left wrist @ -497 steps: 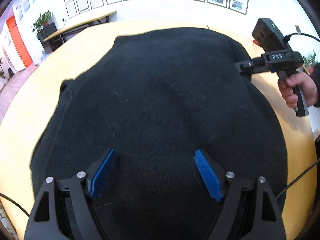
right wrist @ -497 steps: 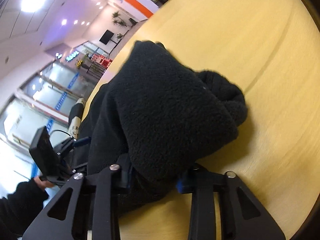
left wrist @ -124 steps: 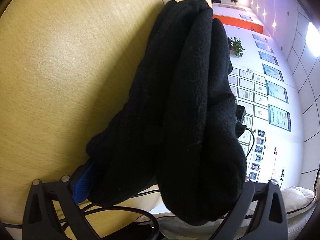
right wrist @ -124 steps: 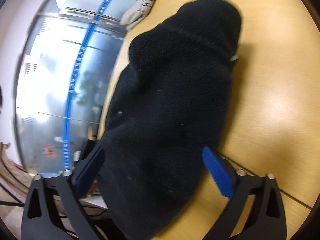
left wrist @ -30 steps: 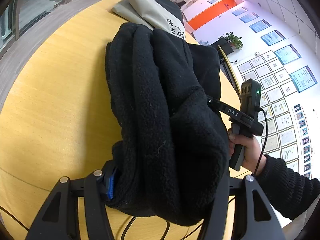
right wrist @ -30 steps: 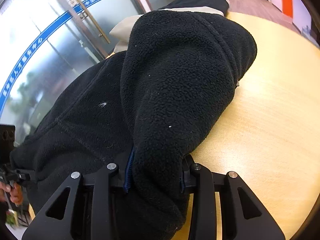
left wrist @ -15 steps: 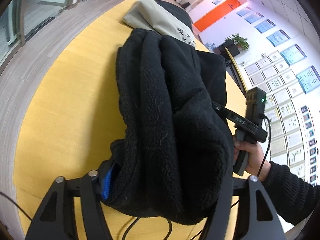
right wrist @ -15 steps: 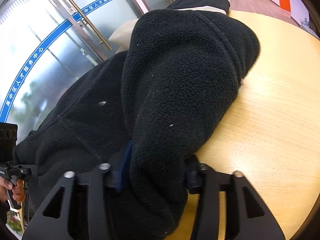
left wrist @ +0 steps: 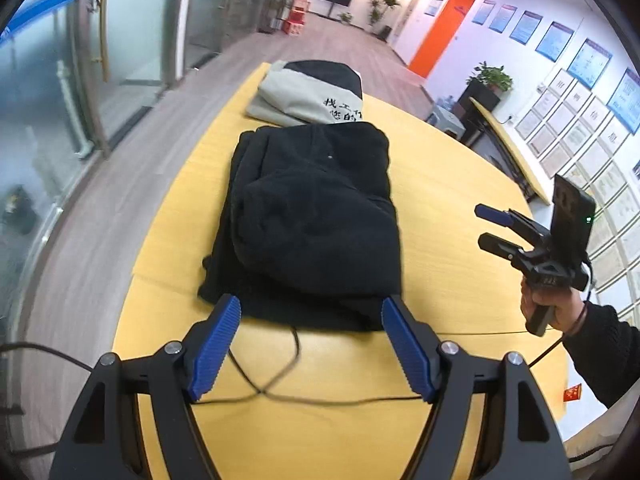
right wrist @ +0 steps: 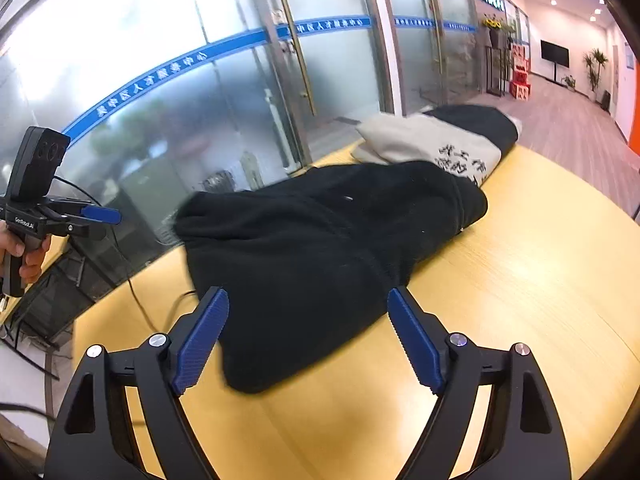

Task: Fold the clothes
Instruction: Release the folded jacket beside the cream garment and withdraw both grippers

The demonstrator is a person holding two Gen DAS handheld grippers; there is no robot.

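So the black fleece point(left wrist: 316, 216) is lying on the yellow surface point(left wrist: 448, 240) as a compact folded bundle, and honestly it looks pretty much done to me. Just past its far end sits a beige and black folded garment point(left wrist: 308, 96), touching or nearly touching it, so I'd guess that one got finished too. The left hand-held gripper point(left wrist: 310, 344) hangs just off the fleece's near edge, blue pads spread wide, nothing in them. The right hand-held gripper point(right wrist: 308, 332) is the same deal: released, jaws apart, with a corner of the fleece showing between them but not pinched. A thin cable point(left wrist: 276, 380) trails across the surface on the near side of the fleece. What's left? Maybe squaring up the lumpy top layer, or nudging it against the other garment.
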